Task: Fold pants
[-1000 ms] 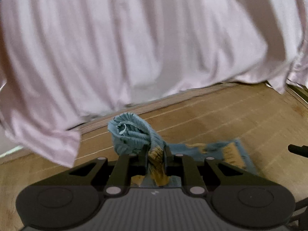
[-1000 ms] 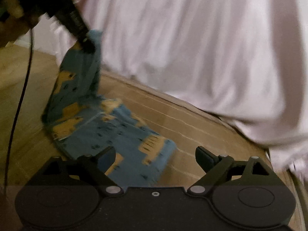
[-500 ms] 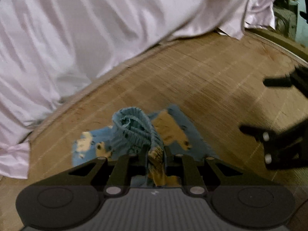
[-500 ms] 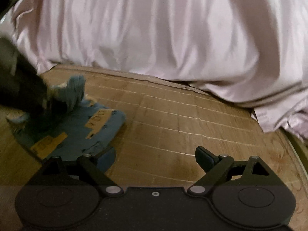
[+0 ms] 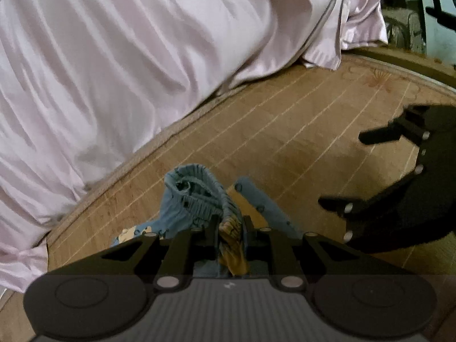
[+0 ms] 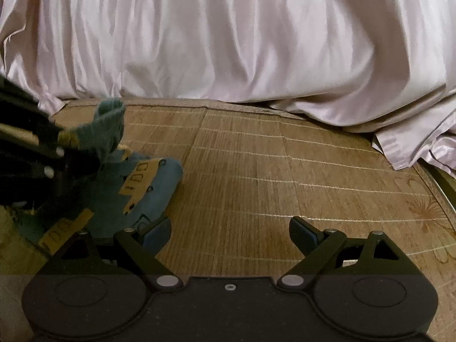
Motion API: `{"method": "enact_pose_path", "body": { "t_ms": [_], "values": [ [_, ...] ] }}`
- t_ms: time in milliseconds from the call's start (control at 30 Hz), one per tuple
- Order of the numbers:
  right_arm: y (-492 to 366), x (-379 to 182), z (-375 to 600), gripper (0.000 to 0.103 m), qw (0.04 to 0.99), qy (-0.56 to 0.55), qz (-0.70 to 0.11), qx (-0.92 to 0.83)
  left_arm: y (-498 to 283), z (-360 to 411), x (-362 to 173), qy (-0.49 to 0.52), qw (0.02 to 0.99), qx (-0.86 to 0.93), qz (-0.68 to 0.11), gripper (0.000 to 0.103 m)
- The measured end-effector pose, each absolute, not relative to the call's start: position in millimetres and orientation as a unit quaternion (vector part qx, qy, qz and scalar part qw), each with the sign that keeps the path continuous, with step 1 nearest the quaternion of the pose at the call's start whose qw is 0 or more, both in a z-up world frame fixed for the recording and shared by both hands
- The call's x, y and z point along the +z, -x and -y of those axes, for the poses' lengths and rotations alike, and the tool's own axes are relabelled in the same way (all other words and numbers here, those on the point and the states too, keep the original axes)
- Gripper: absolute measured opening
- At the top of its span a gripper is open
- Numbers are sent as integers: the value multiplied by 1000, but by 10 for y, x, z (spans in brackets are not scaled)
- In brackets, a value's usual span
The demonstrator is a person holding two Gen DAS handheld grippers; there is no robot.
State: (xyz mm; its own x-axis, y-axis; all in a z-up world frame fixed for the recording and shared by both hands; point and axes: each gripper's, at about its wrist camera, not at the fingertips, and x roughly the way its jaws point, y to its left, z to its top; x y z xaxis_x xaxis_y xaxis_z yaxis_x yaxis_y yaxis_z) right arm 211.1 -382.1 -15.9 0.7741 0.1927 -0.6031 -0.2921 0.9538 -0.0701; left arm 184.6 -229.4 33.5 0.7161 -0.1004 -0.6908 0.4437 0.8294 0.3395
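Observation:
Small blue pants (image 5: pixel 196 193) with yellow patches lie on a bamboo mat (image 5: pixel 299 131). My left gripper (image 5: pixel 230 225) is shut on their bunched elastic waistband, which stands up in front of the fingers. From the right wrist view the same pants (image 6: pixel 142 182) lie at the left, partly under the left gripper (image 6: pixel 61 139). My right gripper (image 6: pixel 228 229) is open just above the mat, its left finger at the pants' edge and nothing between the fingers. It also shows at the right of the left wrist view, the right gripper (image 5: pixel 350 171) being open there too.
A pale pink satin sheet (image 6: pixel 228 34) hangs in folds along the whole far side of the mat (image 6: pixel 270 171). The mat's wooden border (image 5: pixel 399 59) and dark furniture lie beyond at the upper right of the left wrist view.
The left gripper has lowered the pants from hanging down onto the mat, so they now lie more bunched. The right gripper has swung right and come close beside the left one.

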Motion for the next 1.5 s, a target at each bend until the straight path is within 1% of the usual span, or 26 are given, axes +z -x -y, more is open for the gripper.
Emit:
{"method": "enact_pose_path", "body": {
  "t_ms": [167, 333, 367, 400, 433, 467, 500, 533, 600, 633, 667, 700, 900, 967, 1000, 1067, 1233, 1333, 1433, 1500],
  "values": [
    [-2114, -141, 3871, 90, 941, 100, -304, 113, -1805, 2385, 334, -245, 891, -196, -328, 17],
    [-2179, -135, 4130, 91, 946, 75, -305, 79, -1854, 2521, 59, -258, 867, -229, -360, 18],
    [-2190, -142, 4171, 91, 946, 67, -307, 76, -1862, 2525, 23, -258, 863, -235, -366, 23],
    [-2204, -152, 4208, 91, 946, 58, -309, 74, -1852, 2516, 19, -256, 861, -242, -367, 33],
    [-2212, -161, 4228, 91, 946, 51, -310, 75, -1824, 2497, 34, -253, 860, -249, -366, 41],
    [-2218, -167, 4239, 91, 947, 44, -310, 76, -1780, 2467, 72, -253, 861, -257, -359, 54],
    [-2220, -172, 4239, 91, 947, 38, -310, 80, -1726, 2425, 125, -256, 861, -267, -350, 62],
    [-2217, -174, 4222, 91, 947, 35, -308, 84, -1679, 2367, 172, -261, 859, -277, -342, 65],
    [-2193, -168, 4175, 91, 949, 34, -300, 93, -1604, 2215, 282, -265, 861, -285, -328, 77],
    [-2180, -163, 4146, 91, 950, 31, -295, 99, -1598, 2122, 334, -263, 867, -274, -321, 81],
    [-2172, -154, 4117, 91, 950, 28, -293, 105, -1602, 1982, 380, -254, 878, -250, -320, 89],
    [-2166, -143, 4082, 92, 950, 22, -291, 111, -1636, 1861, 405, -240, 886, -224, -326, 94],
    [-2166, -89, 3766, 95, 945, -33, -292, 142, -1927, 1118, 248, -109, 914, -41, -390, 94],
    [-2177, -112, 3610, 95, 941, -18, -302, 149, -1968, 957, 165, -73, 915, -10, -397, 94],
    [-2167, -136, 3518, 95, 940, 8, -309, 143, -1961, 911, 113, -64, 914, -6, -400, 94],
    [-2129, -201, 3401, 95, 938, 67, -321, 114, -1952, 872, -23, -78, 905, -8, -417, 94],
    [-1994, -336, 3495, 95, 929, 141, -338, 53, -1815, 706, -190, -93, 905, -9, -415, 96],
    [-1886, -263, 3635, 94, 937, 124, -324, 41, -1728, 660, -168, -106, 909, -17, -403, 97],
    [-1819, -80, 3624, 97, 954, 105, -279, 29, -1659, 689, -38, -118, 919, -34, -373, 98],
    [-1840, 1, 3516, 100, 963, 87, -254, 34, -1680, 711, 54, -101, 933, -34, -344, 99]
  ]
}}
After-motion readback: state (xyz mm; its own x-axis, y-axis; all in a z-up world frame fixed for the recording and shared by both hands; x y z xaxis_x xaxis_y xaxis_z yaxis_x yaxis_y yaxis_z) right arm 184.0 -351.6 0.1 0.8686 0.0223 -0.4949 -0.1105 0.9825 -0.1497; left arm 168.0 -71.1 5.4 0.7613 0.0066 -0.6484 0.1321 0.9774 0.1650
